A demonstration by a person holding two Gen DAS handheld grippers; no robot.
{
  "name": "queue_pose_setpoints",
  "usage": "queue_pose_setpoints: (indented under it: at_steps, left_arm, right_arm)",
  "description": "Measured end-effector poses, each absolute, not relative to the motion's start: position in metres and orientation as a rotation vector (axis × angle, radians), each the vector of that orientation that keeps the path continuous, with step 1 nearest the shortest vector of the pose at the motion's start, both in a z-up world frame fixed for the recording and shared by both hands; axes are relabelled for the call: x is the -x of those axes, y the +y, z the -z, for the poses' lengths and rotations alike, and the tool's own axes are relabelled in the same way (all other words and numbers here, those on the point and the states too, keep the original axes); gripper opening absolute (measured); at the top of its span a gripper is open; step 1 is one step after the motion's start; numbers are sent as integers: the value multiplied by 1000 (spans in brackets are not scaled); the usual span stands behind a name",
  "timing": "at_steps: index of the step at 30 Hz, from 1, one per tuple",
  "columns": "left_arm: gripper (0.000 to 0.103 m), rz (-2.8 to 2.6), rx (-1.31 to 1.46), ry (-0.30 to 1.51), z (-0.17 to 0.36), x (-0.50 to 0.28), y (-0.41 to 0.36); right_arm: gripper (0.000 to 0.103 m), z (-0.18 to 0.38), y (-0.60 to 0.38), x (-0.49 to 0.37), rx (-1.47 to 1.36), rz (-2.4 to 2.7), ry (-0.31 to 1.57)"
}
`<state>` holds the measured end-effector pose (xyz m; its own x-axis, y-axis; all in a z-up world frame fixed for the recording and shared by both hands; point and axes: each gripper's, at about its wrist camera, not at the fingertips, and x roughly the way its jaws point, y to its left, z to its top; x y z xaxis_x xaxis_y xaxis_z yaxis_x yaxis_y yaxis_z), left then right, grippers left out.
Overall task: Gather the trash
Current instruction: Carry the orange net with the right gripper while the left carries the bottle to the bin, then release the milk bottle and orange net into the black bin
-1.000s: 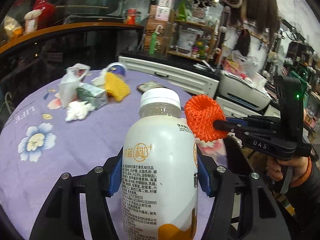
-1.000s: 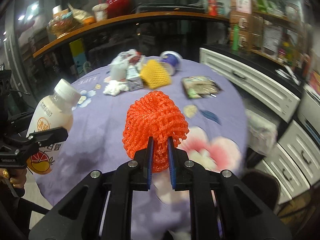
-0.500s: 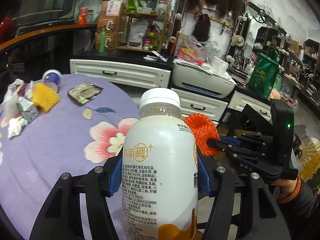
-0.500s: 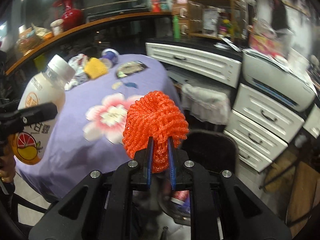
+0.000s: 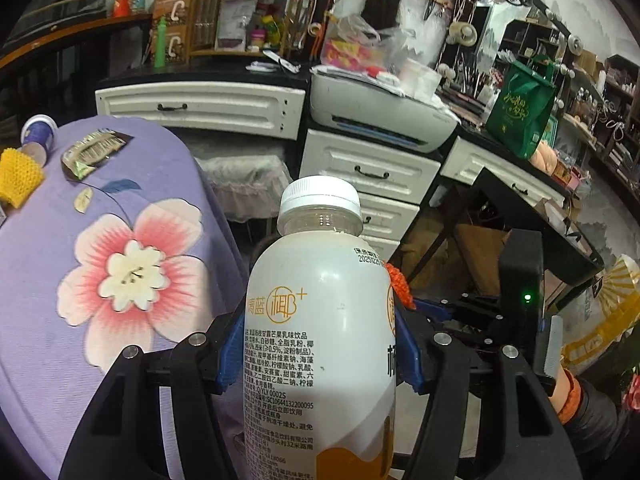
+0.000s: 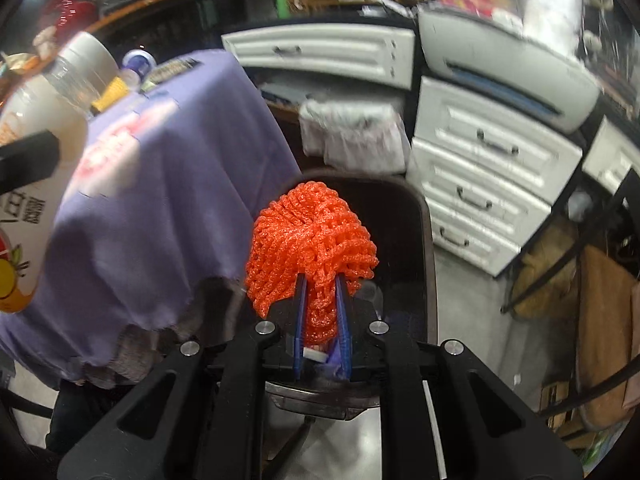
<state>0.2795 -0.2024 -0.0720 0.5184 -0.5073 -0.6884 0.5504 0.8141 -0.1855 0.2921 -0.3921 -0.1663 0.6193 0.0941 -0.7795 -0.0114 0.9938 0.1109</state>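
Note:
My left gripper point(image 5: 318, 356) is shut on a white drink bottle point(image 5: 320, 320) with a white cap, held upright beside the table edge; the bottle also shows at the left of the right wrist view point(image 6: 36, 152). My right gripper point(image 6: 320, 308) is shut on an orange foam net point(image 6: 312, 240) and holds it over a dark bin point(image 6: 404, 216) on the floor beside the table. A sliver of the orange net point(image 5: 398, 284) shows behind the bottle in the left wrist view. More trash lies on the table: a yellow foam net point(image 5: 18, 176), a snack wrapper point(image 5: 92, 152) and a blue cup point(image 5: 38, 136).
The round table has a purple flowered cloth point(image 5: 80, 260) hanging over its edge. White drawer cabinets point(image 6: 480, 168) and a printer point(image 5: 380, 116) stand behind the bin. A green bag point(image 5: 520, 108) sits on a dark desk at the right.
Both grippers have swung right, away from the table. The orange net has moved down over the dark bin, and the bottle now hangs past the table edge.

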Motion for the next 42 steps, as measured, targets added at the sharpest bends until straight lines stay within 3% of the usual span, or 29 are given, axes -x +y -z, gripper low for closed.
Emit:
queue_pose_setpoints:
  at_steps: [4, 6, 7, 25, 37, 42]
  left_arm:
    - [61, 638, -83, 852, 92, -285, -220]
    - [61, 640, -97, 874, 103, -288, -228]
    - [61, 641, -102, 882, 106, -289, -232]
    - [61, 672, -196, 1053, 180, -318, -295]
    - [61, 652, -221, 1159, 221, -334, -328]
    - [75, 640, -252, 1150, 221, -335, -329]
  right_arm:
    - [22, 193, -401, -298, -130, -33, 943]
    - [39, 203, -404, -299, -142, -18, 959]
    - [41, 207, -406, -298, -148, -10, 961]
    - [41, 154, -464, -240, -256, 127, 793]
    - [41, 152, -475, -231, -294, 135, 783]
    - [41, 152, -472, -232, -293, 135, 785]
